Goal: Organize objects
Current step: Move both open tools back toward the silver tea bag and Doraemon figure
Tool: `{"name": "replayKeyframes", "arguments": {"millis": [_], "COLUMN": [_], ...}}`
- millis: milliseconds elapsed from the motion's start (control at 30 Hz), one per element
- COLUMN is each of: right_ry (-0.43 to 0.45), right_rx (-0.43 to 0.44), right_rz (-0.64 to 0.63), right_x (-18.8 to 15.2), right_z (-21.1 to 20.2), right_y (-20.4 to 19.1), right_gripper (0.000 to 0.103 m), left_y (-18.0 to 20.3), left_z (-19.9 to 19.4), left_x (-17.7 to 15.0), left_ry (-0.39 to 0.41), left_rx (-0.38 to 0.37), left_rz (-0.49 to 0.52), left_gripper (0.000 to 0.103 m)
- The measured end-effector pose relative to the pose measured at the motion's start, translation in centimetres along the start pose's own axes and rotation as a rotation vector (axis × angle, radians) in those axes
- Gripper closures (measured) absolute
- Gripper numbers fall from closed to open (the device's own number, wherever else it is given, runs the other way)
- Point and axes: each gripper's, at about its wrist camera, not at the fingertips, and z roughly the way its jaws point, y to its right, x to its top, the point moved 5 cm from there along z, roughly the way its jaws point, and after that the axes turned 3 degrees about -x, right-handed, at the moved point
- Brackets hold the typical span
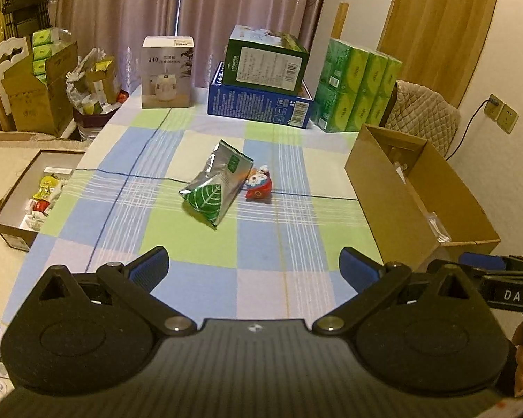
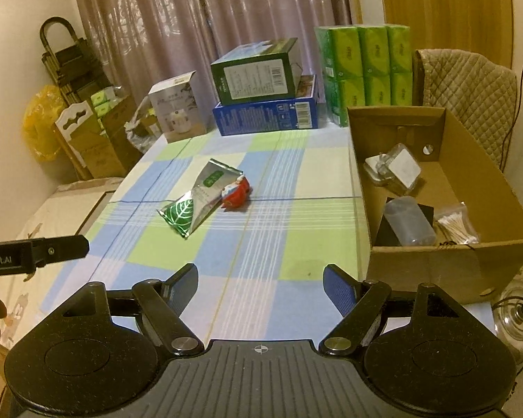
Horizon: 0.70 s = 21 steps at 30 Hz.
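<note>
A silver foil pouch point(image 1: 217, 185) point(image 2: 194, 202) with a green leaf print lies mid-table on the checked cloth. A small red and white figurine point(image 1: 259, 188) point(image 2: 236, 193) rests against its right side. My left gripper point(image 1: 254, 265) hovers open above the near part of the table, well short of both. Open too, my right gripper point(image 2: 260, 284) hangs over the near table, nothing between its fingers. To the right stands an open cardboard box point(image 1: 383, 188) point(image 2: 446, 261) holding a clear bottle point(image 2: 409, 221), a black box, cotton swabs and a small clear packet.
Along the far edge stand a humidifier carton point(image 1: 166, 73), a green box stacked on a blue box point(image 1: 261, 104) and green tissue packs point(image 1: 357, 88). A padded chair point(image 2: 470, 80) sits behind the cardboard box. A shoebox of small items point(image 1: 7, 205) lies left of the table.
</note>
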Motion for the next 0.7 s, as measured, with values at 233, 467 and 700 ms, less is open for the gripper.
{"name": "replayKeyframes", "arguments": {"millis": [233, 467, 700], "right_ry": [-0.009, 0.004, -0.001], "right_rx": [-0.006, -0.014, -0.01], "right_rz": [-0.011, -0.026, -0.063], "right_x": [0.2, 1.0, 2.1], "right_z": [1.0, 2.7, 6.3], "right_y": [-0.2, -0.7, -1.6], "right_gripper": [0.027, 0.027, 0.027], "left_y": [-1.2, -2.5, -4.4], "left_z": [1.2, 3.3, 6.0], "left_x": [0.6, 1.4, 3.0], "left_ry": [0.027, 0.015, 0.046], "left_rx": [0.037, 0.057, 0.068], "left_rz": [0.007, 0.019, 0.028], "left_gripper": [0.001, 0.001, 0.001]}}
